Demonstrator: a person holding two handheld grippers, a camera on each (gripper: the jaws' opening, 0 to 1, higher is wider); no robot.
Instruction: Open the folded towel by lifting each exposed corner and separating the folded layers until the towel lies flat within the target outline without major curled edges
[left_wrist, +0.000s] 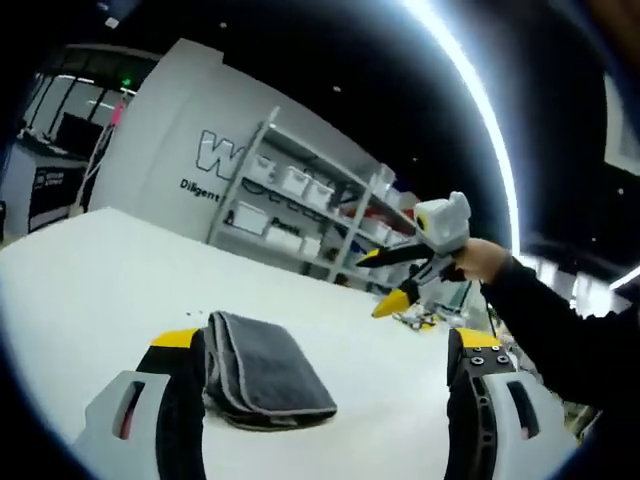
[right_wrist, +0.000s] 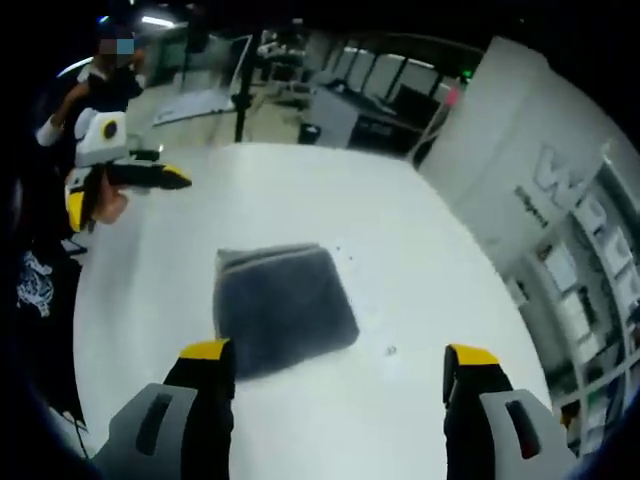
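1. Left tongs (left_wrist: 318, 365) are hovering above the counter (left_wrist: 90, 290), jaws spread wide, holding nothing.
2. Folded grey towel (left_wrist: 262, 372) is lying flat on the counter, just ahead of the left jaw.
3. Right tongs (right_wrist: 338, 368) are also gaping wide and empty, hanging over the towel's near edge.
4. Storage shelves (left_wrist: 300, 210) are standing behind the counter along the wall.

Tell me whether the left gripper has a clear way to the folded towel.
Probably yes. The left gripper has its jaws spread, and the folded towel lies on the white table by its left jaw, with nothing between. The right gripper hangs off to the side.
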